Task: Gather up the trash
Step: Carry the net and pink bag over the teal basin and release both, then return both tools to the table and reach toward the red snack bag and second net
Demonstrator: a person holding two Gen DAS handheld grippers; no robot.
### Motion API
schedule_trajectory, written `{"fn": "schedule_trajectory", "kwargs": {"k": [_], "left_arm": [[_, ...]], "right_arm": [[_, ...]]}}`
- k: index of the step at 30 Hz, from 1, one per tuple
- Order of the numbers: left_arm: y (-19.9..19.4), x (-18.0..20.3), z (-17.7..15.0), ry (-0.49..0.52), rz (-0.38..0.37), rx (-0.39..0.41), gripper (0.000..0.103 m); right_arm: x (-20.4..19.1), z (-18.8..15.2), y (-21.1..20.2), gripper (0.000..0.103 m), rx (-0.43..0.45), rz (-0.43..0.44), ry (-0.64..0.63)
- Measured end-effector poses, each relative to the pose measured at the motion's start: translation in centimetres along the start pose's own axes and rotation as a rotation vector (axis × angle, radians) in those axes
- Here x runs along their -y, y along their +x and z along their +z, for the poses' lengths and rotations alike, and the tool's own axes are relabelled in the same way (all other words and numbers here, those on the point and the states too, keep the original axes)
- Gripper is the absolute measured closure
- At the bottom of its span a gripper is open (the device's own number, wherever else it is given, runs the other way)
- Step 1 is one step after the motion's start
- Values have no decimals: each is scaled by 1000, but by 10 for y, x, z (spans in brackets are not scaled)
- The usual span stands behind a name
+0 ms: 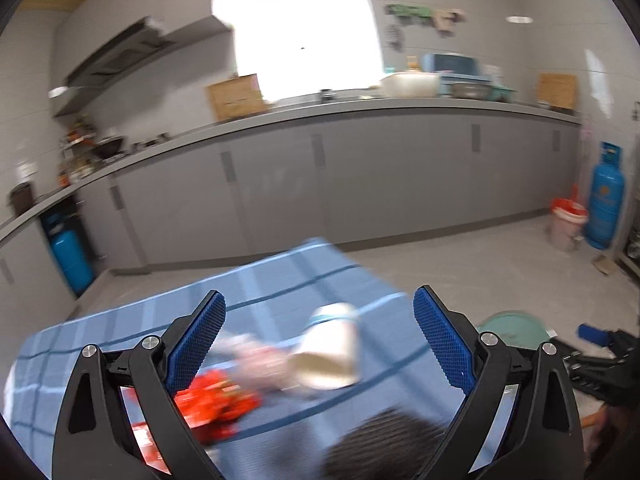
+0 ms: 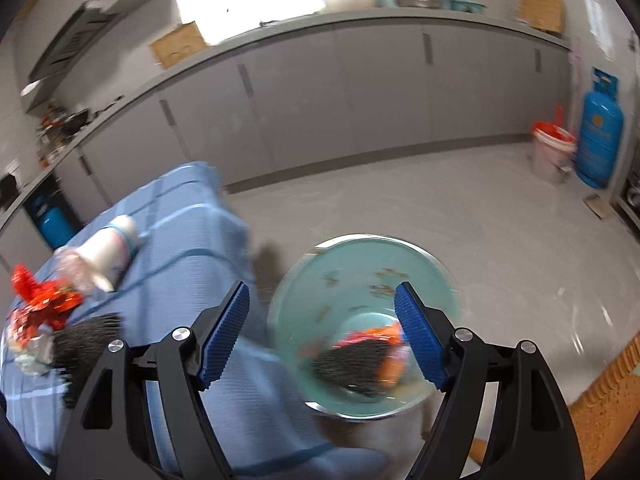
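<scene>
now both your grippers hang empty, jaws wide.
your left gripper (image 1: 316, 340) is above the paper cup (image 1: 330, 354); your right gripper (image 2: 322, 336) over the green bin (image 2: 362, 280) beside the desk (image 2: 192, 240).

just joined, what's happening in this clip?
A person is clearing trash off a table with a blue checked cloth. Both hand-held grippers are open and empty: the left one points at a tipped paper cup and red wrappers on the table, the right one hangs above a green bin on the floor beside the table. The bin already holds an orange wrapper and something dark and bristly. A similar dark item remains on the table.
</scene>
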State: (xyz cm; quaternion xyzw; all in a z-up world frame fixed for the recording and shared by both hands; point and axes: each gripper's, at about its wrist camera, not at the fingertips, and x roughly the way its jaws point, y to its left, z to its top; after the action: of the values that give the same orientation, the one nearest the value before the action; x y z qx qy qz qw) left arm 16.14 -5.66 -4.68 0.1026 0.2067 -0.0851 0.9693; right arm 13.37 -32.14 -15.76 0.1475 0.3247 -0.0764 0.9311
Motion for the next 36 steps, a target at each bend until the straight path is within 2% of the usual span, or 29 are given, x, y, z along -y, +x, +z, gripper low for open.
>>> {"fn": "schedule_trajectory", "kwargs": {"k": [3,8,12,15,20,27,33,36], "left_arm": [[-10,-40,-13,-25,89,-14,9],[-29,-112,-53,-50,254,-86,9],[-35,-153,-87,-90,317,-168,9],[-36,-168,-105,-115,323,-203,9],[-27,-171,-117,-140,294,-237,9],[-11,-183,-128,-165,270,-268,9],[-18,-186,-111,-181,281,-224,9],[-19,-176,-96,-175,248,-199,9]], "right_arm": [[-33,-1,-4,22,4,51,-45],[-79,-6,-7,18,-9,117,-115],[-114,-13,-11,14,-17,151,-172],[-135,-18,-11,14,-32,166,-211],[-162,-25,-10,13,-57,179,-268],[-173,-32,-3,12,-80,166,-304],[-175,-32,-1,11,-76,161,-308],[-176,-32,4,11,-79,139,-312]]}}
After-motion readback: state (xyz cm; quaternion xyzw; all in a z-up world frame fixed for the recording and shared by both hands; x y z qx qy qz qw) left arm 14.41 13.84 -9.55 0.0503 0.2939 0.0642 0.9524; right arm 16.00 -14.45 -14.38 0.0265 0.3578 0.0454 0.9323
